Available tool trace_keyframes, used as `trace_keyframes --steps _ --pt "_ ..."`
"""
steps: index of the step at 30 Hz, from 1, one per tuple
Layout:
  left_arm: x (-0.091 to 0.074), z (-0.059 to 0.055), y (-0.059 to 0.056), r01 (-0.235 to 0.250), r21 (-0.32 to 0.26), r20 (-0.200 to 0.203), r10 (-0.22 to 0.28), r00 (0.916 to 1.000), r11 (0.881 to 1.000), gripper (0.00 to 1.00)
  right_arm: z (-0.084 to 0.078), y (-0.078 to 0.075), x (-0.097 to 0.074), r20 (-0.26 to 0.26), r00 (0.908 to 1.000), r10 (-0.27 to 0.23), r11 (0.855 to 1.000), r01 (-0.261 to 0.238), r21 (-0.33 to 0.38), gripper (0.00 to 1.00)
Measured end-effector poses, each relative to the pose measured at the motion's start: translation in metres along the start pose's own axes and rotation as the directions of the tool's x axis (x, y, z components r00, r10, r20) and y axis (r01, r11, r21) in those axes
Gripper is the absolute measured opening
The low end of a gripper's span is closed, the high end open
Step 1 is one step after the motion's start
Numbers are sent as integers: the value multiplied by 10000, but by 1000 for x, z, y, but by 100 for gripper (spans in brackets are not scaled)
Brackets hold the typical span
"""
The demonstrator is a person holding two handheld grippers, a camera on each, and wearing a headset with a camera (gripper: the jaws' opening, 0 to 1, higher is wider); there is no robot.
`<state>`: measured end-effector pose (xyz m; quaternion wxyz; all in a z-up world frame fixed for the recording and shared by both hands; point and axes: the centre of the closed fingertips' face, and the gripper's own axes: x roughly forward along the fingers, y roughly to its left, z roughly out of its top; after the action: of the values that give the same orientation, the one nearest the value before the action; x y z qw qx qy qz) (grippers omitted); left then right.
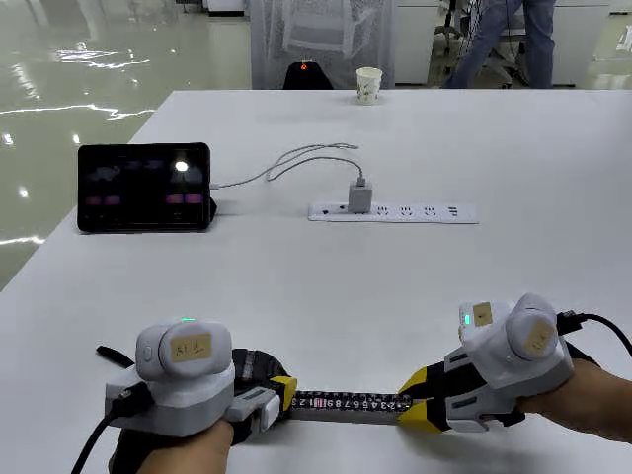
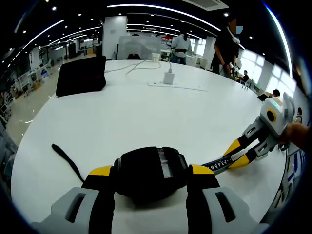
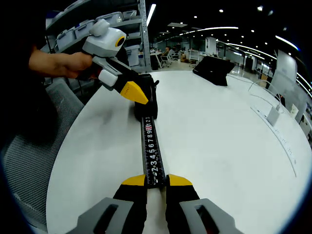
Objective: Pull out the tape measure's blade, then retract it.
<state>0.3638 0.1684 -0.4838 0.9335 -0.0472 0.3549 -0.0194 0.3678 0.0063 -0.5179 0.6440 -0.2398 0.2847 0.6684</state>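
The black tape measure case lies on the white table, clamped between the yellow-tipped jaws of my left gripper. Its black blade with white numbers stretches a short way to the right. My right gripper is shut on the blade's end, in the head view at the lower right. In the right gripper view the blade runs straight away to the case and the left gripper. A thin black wrist strap trails from the case to the left.
A dark tablet stands at the left. A white power strip with a plugged charger and cable lies mid-table. A paper cup sits at the far edge. A person stands beyond the table.
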Motion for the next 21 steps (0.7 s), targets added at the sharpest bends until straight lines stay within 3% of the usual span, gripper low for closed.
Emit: trace_keyframes --steps 21 --pt "0 0 0 52 -35 -25 -52 10000 10000 53 13 2 14 152 9999 17 10000 -16 -27 10"
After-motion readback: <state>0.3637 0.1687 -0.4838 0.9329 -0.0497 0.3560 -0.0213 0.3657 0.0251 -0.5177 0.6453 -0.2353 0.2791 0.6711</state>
